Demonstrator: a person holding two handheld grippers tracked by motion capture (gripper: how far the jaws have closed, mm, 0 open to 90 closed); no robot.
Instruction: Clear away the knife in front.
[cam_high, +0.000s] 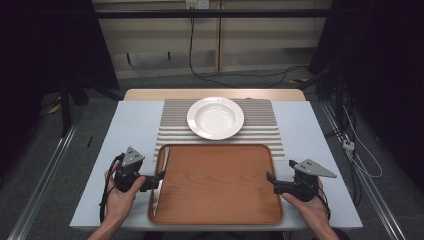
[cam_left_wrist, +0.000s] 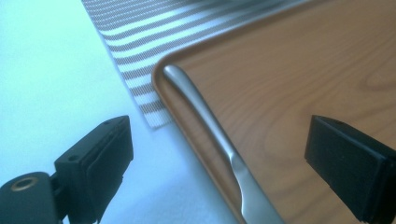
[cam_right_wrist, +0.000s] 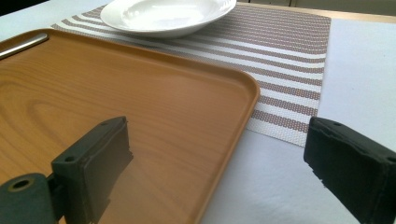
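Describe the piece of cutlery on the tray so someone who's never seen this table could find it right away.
Start at the wooden tray on the near half of the table, in front of the white plate. Along the tray's left rim lies a silver table knife, between the open jaws of the left gripper. It is the one slim, shiny metal thing on the brown tray.

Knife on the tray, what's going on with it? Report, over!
Both grippers open, left gripper and right gripper holding nothing. Knife lies along tray left rim, between the left jaws, untouched. Nothing in the way.
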